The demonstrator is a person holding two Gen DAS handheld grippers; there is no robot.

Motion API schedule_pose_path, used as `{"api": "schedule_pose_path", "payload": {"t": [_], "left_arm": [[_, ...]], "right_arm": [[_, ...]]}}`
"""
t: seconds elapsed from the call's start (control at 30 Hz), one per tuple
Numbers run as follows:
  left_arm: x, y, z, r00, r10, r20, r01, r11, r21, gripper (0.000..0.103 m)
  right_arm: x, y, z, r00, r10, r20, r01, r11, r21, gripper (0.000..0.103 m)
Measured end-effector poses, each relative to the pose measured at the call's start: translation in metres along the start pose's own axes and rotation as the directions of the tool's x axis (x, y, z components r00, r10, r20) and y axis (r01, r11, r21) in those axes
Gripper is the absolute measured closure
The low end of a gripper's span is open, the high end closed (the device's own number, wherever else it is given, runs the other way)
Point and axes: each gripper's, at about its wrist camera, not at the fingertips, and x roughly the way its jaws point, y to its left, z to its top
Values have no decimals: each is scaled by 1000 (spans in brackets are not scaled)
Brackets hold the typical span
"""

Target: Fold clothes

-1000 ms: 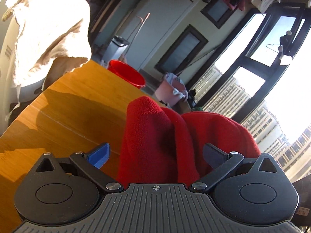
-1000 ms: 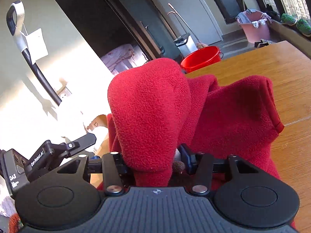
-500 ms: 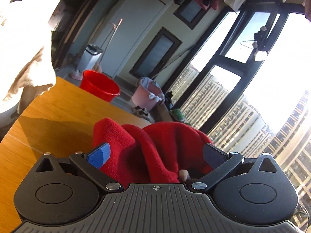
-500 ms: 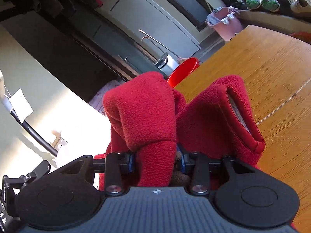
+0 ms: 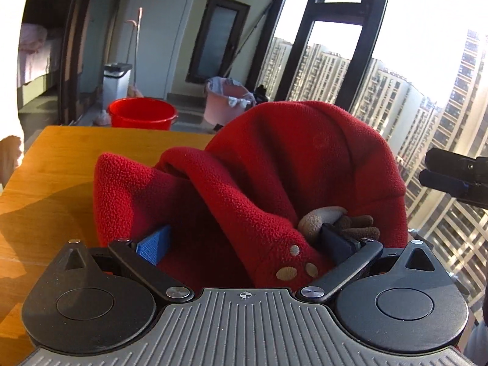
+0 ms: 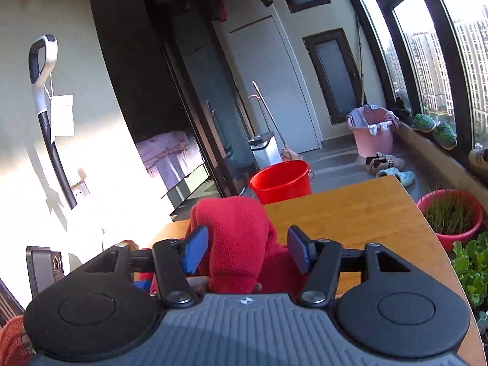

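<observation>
A red fleece garment [image 5: 274, 167] with brown plush trim [image 5: 323, 219] is bunched over the wooden table [image 5: 61, 158]. My left gripper [image 5: 244, 228] stands open and wide. The fleece lies heaped between its jaws and the blue pad [image 5: 152, 244] shows its bare face. In the right wrist view a fold of the same garment [image 6: 238, 238] stands between the pads of my right gripper [image 6: 247, 228], which is shut on it above the table [image 6: 350, 207]. The right gripper's fingers [image 5: 442, 177] enter the left wrist view at the right edge, beside the fleece.
A red bucket [image 6: 280, 180], a pink laundry basket [image 6: 373, 131] and a grey bin [image 5: 117, 82] stand on the floor past the table's far edge. A red pot of grass [image 6: 448, 216] sits off the table's right corner. Tall windows run along the right.
The left wrist view has rolled to level and the fleece now bulks higher between the left jaws, with the brown trim showing. The right gripper has risen, and less fleece shows above its pads.
</observation>
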Motion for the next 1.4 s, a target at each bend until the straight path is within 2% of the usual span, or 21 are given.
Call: {"api": "schedule_pose_path", "payload": {"t": [0.1,0.17,0.2,0.27,0.33,0.37,0.4,0.47,0.53,0.6,0.67,0.7,0.8,0.83,0.97,1.07,1.17,1.23,1.33,1.37,1.4], "left_arm": [[-1,-3,-2,1000,11,8,-11,1000,18,0],[-2,-1,-3,1000,4,11,-4,1000,10,0],[-3,0,-3,1000,0,12,0,1000,6,0],[-5,3,-4,1000,-14,17,14,1000,-5,0],[-7,8,-5,999,-32,21,32,999,-19,0],[-7,9,-5,999,-41,23,41,999,-23,0],[-8,10,-6,998,-49,25,50,998,-28,0],[-9,11,-6,998,-59,27,59,998,-30,0],[-8,9,-7,999,-47,24,47,999,-21,0],[-10,7,-9,999,-36,29,36,999,-12,0],[-10,6,-9,999,-29,31,29,999,-13,0],[-9,6,-8,999,-27,30,27,1000,-14,0],[-8,5,-8,999,-21,28,22,1000,-10,0],[-8,5,-8,999,-21,29,21,1000,-10,0],[-8,5,-7,999,-21,28,21,1000,-7,0],[-9,6,-5,999,-22,28,22,1000,-13,0],[-12,10,-1,999,-36,34,38,998,-50,0],[-23,10,0,996,-63,58,67,995,-72,0],[-30,4,-4,998,-54,33,55,998,-6,0],[-27,1,-6,1000,-4,13,3,999,45,0],[-23,-1,-8,1000,19,-3,-19,998,65,0]], "right_arm": [[15,25,20,996,83,39,-81,996,-46,62],[42,29,23,995,102,17,-102,994,-33,60],[58,26,21,996,86,-15,-87,996,-19,56],[86,13,1,994,-6,-109,8,1000,17,54],[110,-12,-28,972,-133,-194,141,990,30,54],[112,-27,-43,972,-130,-194,143,988,54,56],[105,-38,-50,986,-82,-145,94,992,79,56],[95,-44,-49,988,-61,-143,80,988,130,56],[90,-39,-46,986,-76,-149,93,989,113,56],[76,-27,-41,985,-113,-127,119,992,44,56],[60,-19,-36,990,-111,-83,113,993,22,56],[49,-14,-33,995,-92,-50,93,995,20,56],[33,-9,-31,999,11,-49,-9,999,49,56],[32,-10,-34,997,36,-75,-31,997,65,56],[41,-14,-61,989,-30,-146,34,999,26,56],[42,-15,-65,991,-35,-132,35,999,4,56],[49,-8,-68,990,-64,-125,53,994,-91,52],[50,-8,-68,990,-65,-123,54,994,-96,51],[51,-10,-68,991,-58,-120,48,995,-84,50],[51,-11,-68,991,-56,-120,47,996,-81,50],[50,-11,-67,991,-52,-120,42,996,-79,48]]}}
